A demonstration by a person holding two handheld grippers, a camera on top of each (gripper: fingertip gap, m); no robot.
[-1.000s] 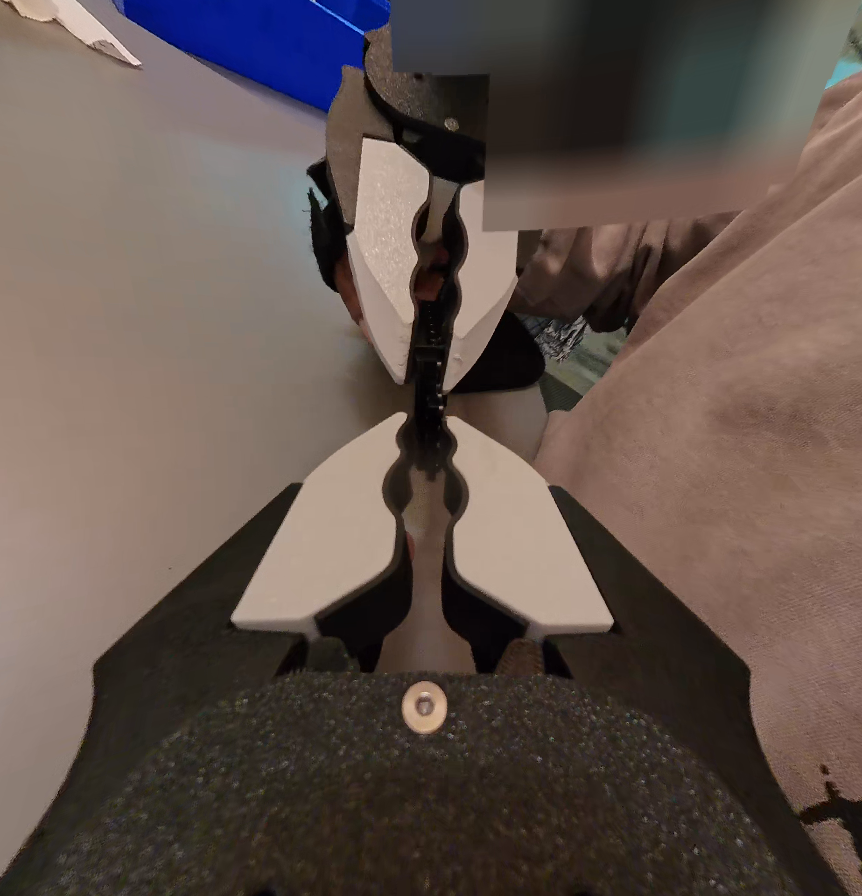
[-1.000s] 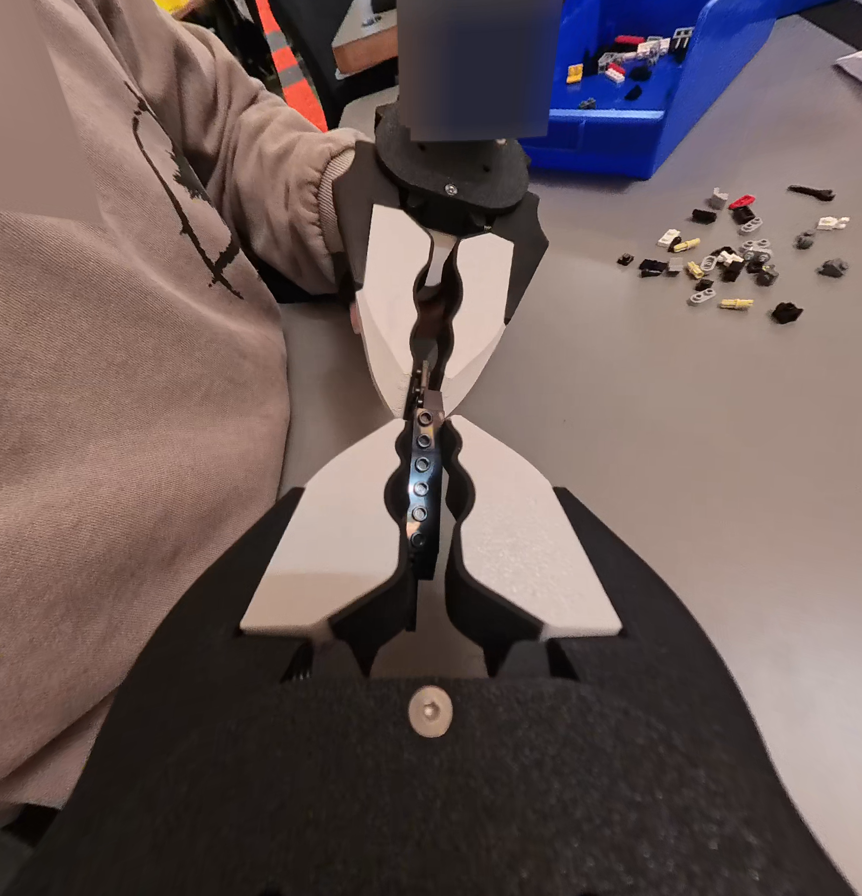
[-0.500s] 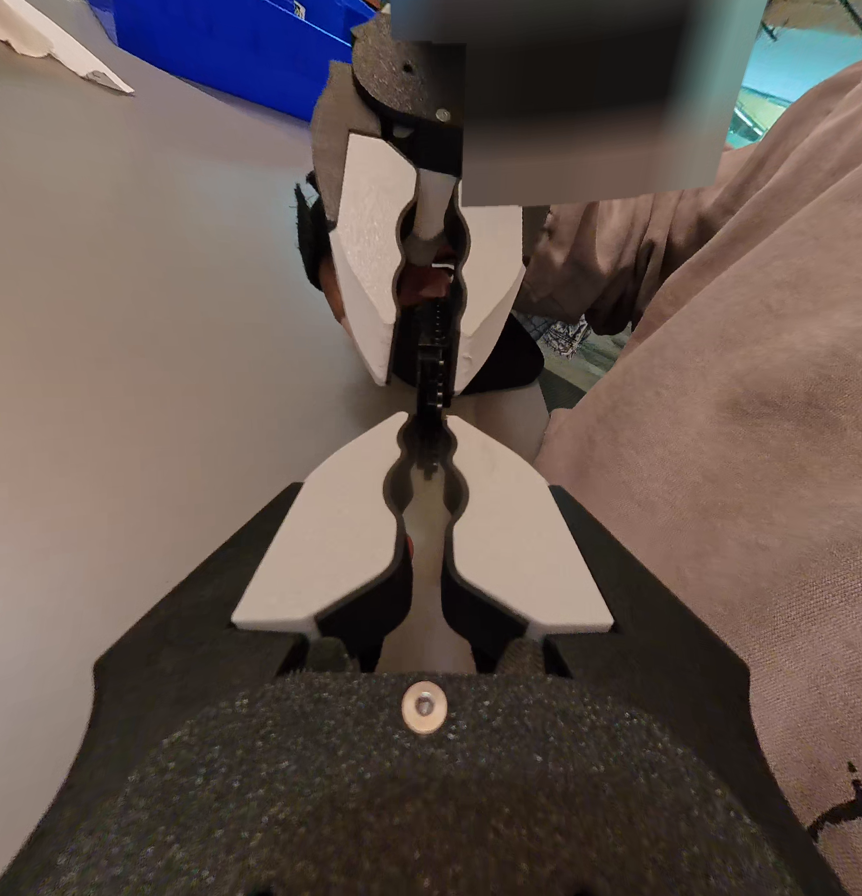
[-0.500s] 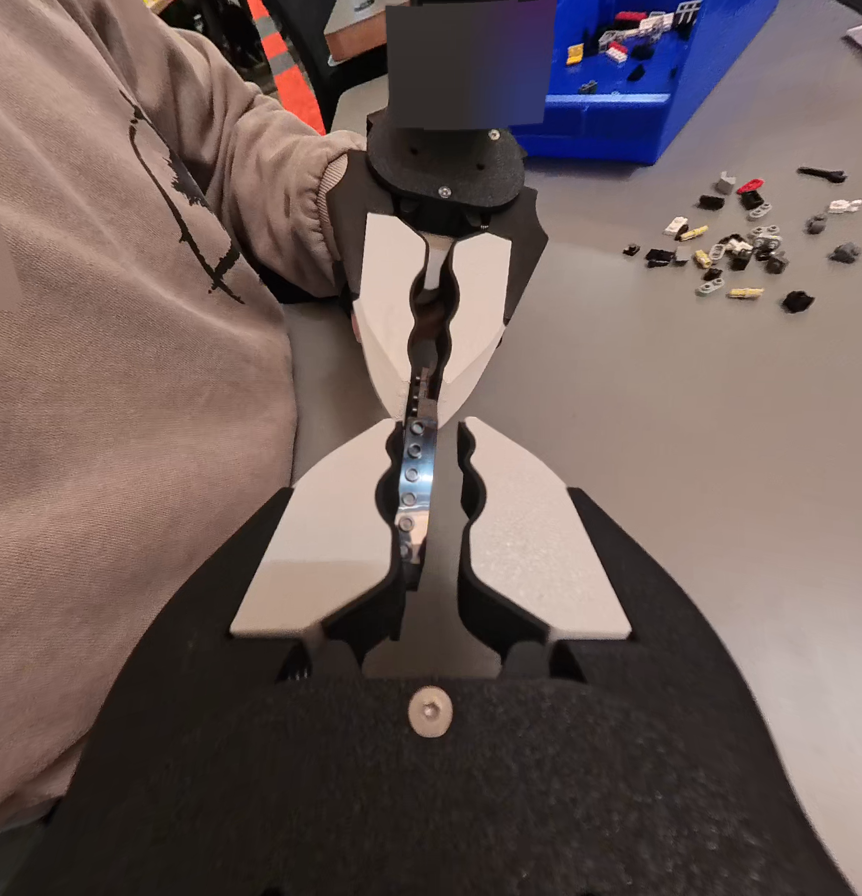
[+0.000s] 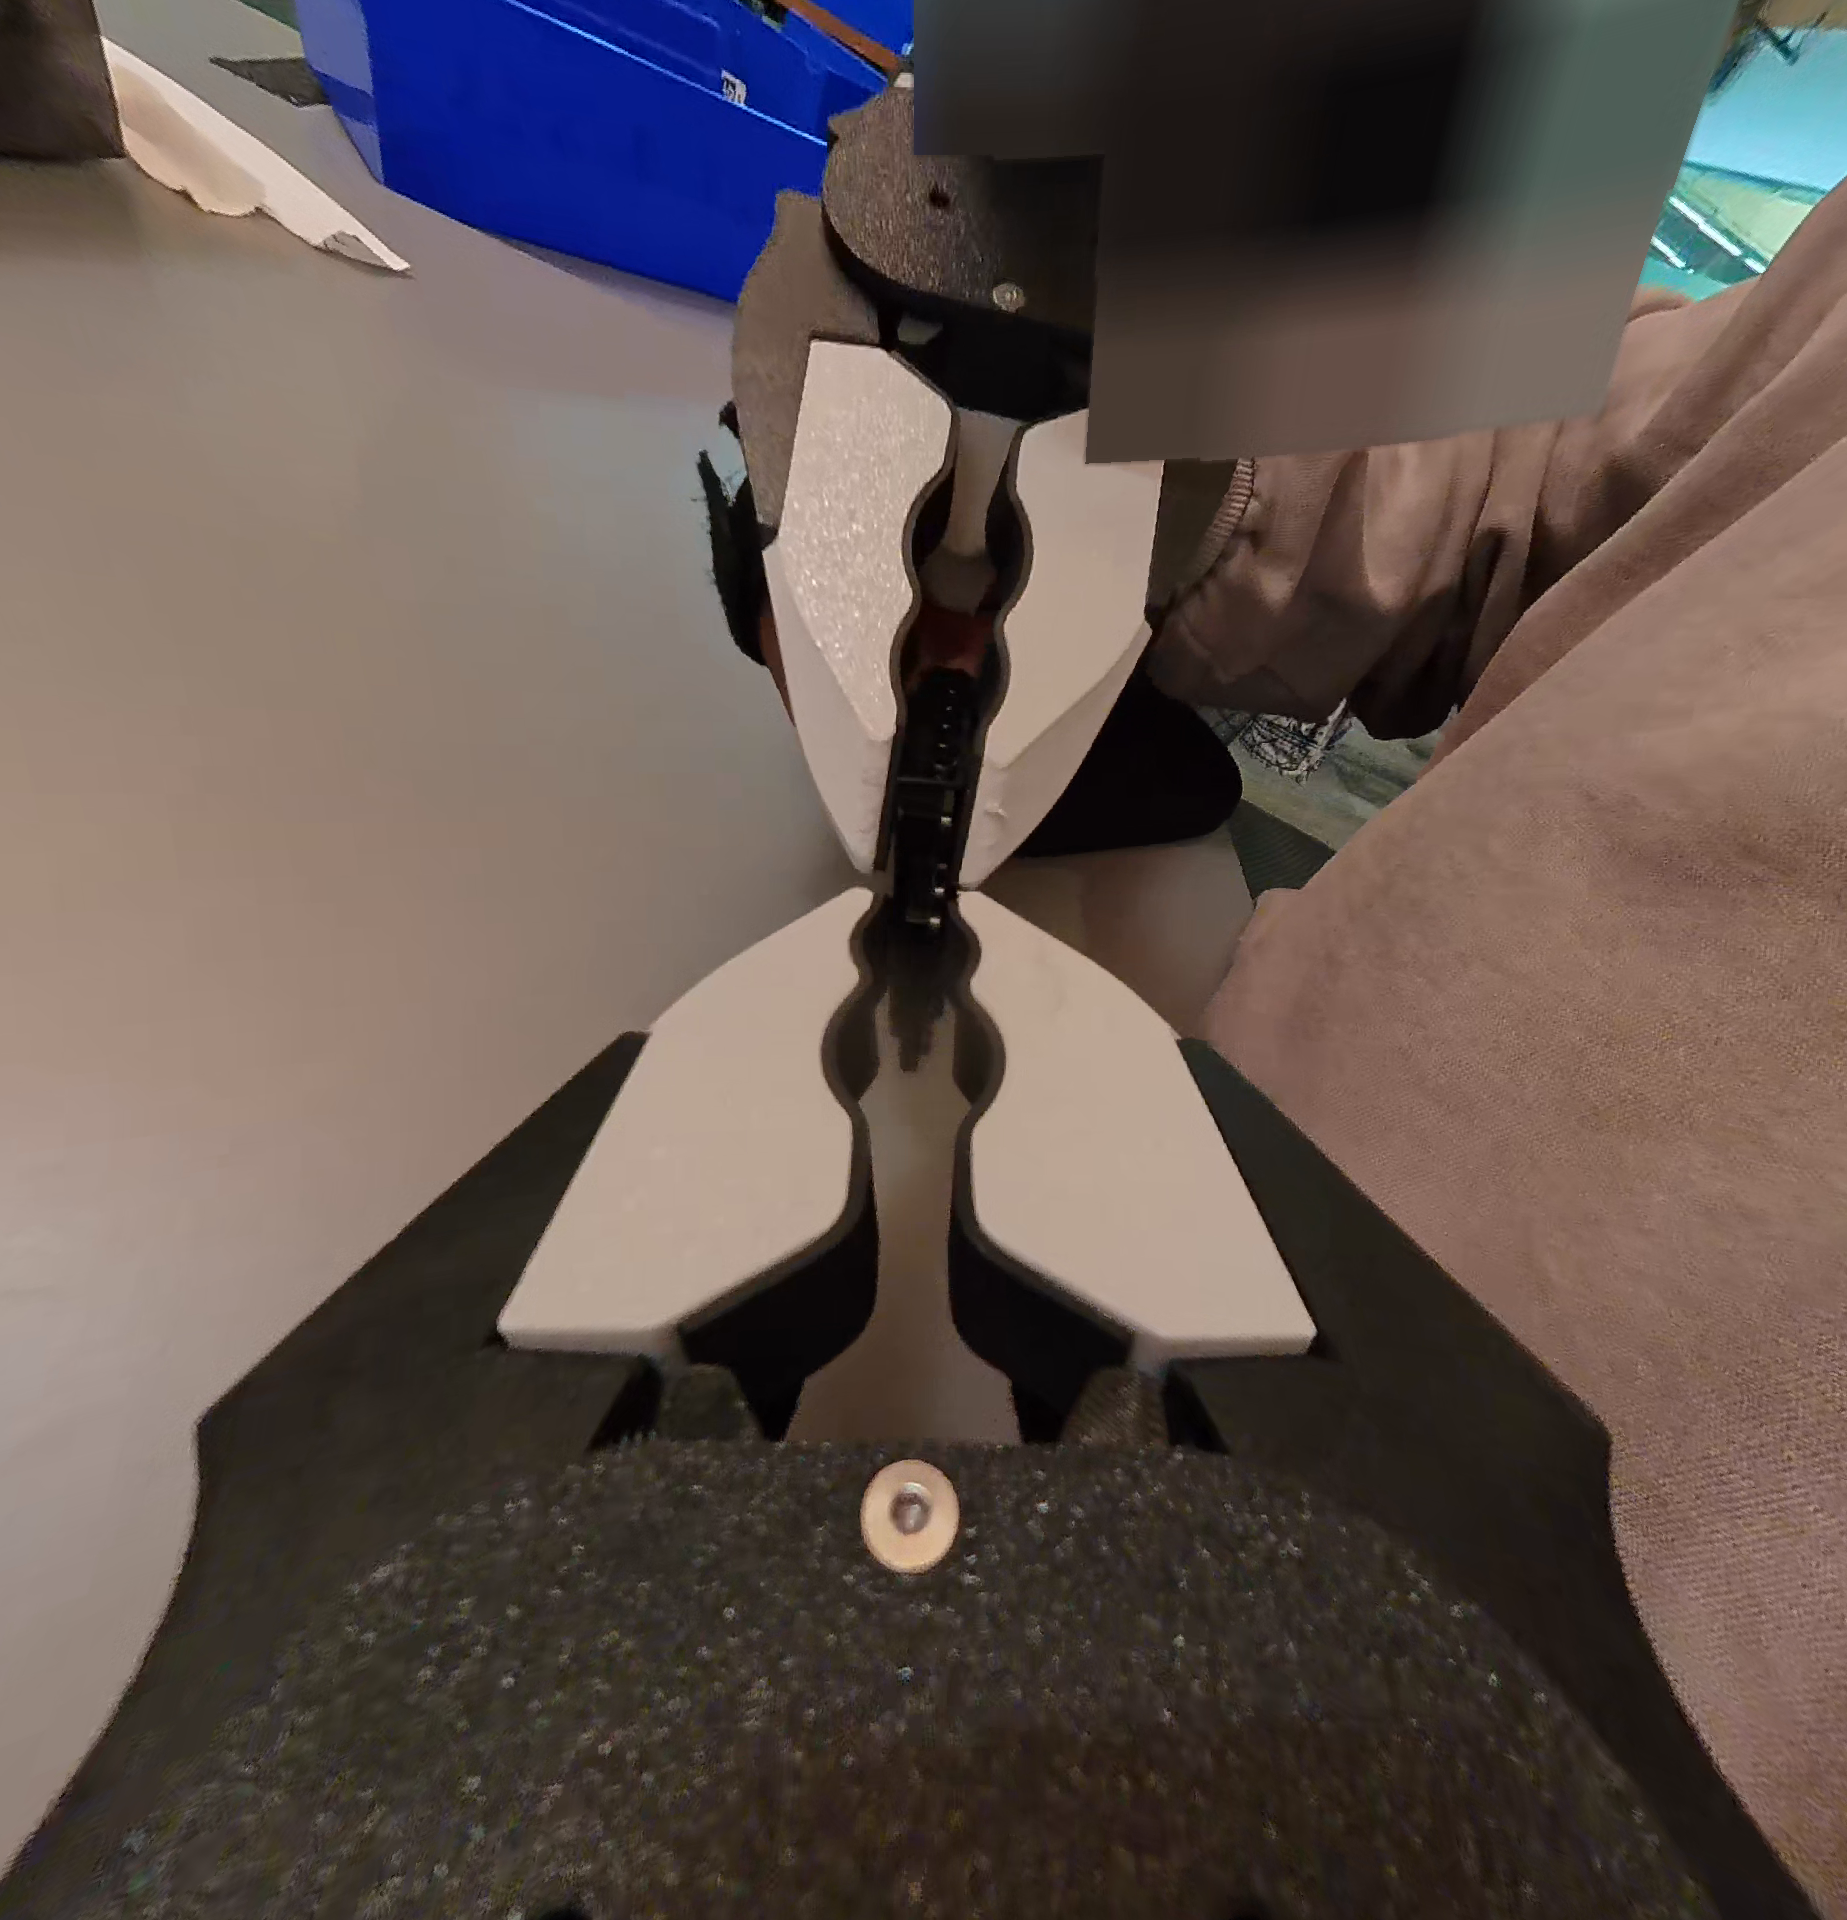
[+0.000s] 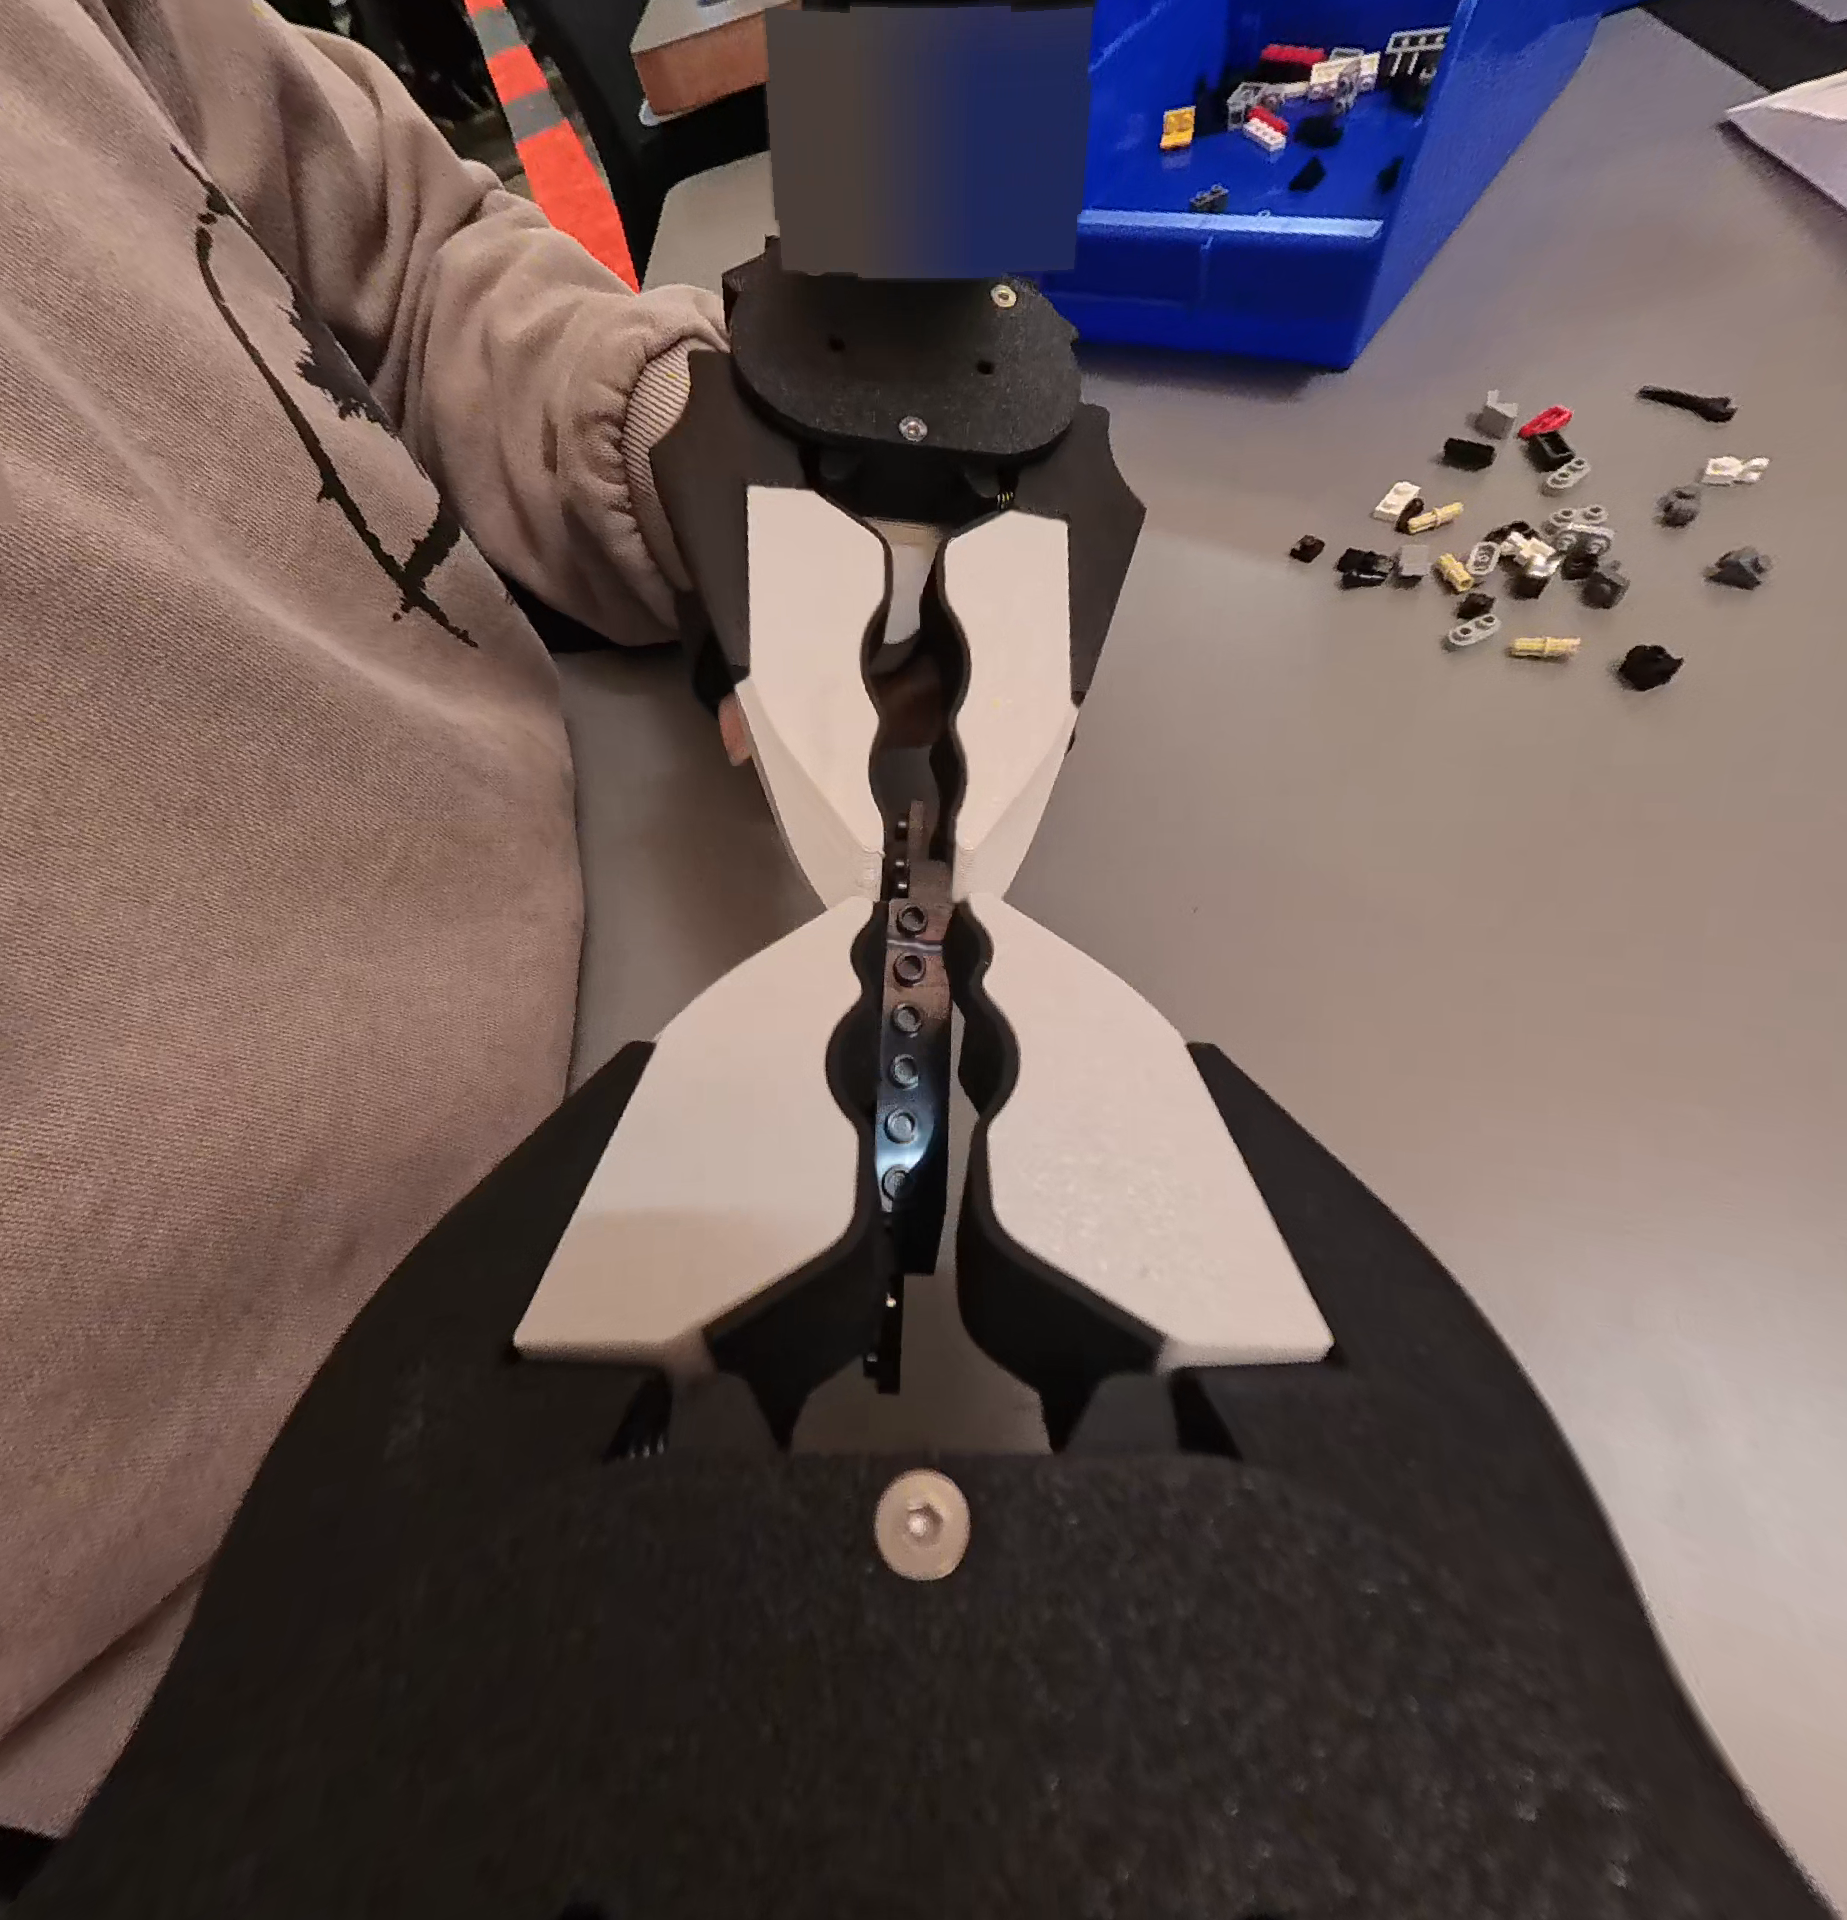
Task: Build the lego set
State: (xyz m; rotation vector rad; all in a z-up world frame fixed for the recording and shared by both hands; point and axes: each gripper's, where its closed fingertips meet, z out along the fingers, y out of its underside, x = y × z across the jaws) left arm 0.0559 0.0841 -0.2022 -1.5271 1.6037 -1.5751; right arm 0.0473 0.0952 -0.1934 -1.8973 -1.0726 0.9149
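A long black studded Lego plate [image 6: 906, 1070] spans the two grippers, which meet tip to tip above the grey table [image 6: 1418, 1039]. My right gripper [image 6: 914, 920] is shut on the plate, which lies deep between its white fingers [image 6: 721, 1143] with the studs facing the camera. My left gripper [image 6: 917, 878] faces it and is shut on the plate's far end. In the left wrist view the plate [image 5: 929, 810] shows edge-on, running from my left gripper [image 5: 914, 909] into the right gripper [image 5: 924, 862]. A small dark piece on the plate's far end is mostly hidden.
A blue bin [image 6: 1314, 270] with several loose bricks stands at the back; it also shows in the left wrist view [image 5: 586, 135]. Several small loose pieces [image 6: 1521, 551] lie on the table to the right. White paper [image 5: 244, 187] lies far left. The person's beige sleeve [image 6: 223, 727] fills the left. The grippers are tip to tip, or close to it.
My right gripper's jaws parted slightly half a second ago and have shut again on the plate, which now reaches deeper between its fingers. My left gripper kept its hold.
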